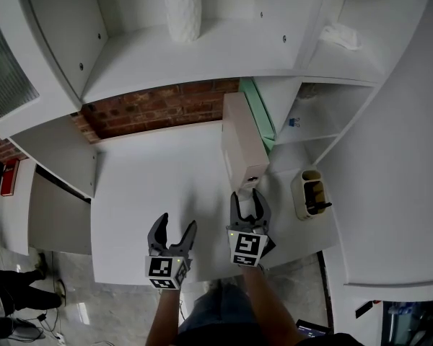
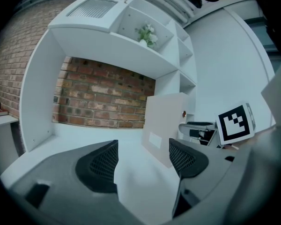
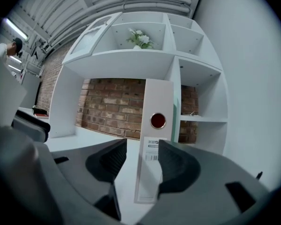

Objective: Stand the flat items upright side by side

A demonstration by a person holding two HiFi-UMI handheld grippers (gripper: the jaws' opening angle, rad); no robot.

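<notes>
Nearest the front edge of the white desk (image 1: pixel 151 179), the left gripper (image 1: pixel 178 223) hovers with its jaws spread and only bare desk between them. Just to its right and slightly further in, the right gripper (image 1: pixel 247 195) also has its jaws apart. The spine of a white binder (image 1: pixel 239 143) stands in their gap, with a strip of desk showing between the spine and the left jaw, so nothing is clamped. That binder stands upright, running away toward the back. A green binder (image 1: pixel 257 107) stands upright just beside it on its right. A pen cup (image 1: pixel 308 193) sits well apart to the right. Beyond is a brick wall (image 1: pixel 151 109), and above it a shelf (image 1: pixel 224 52) carrying a white vase (image 1: pixel 182 6).
</notes>
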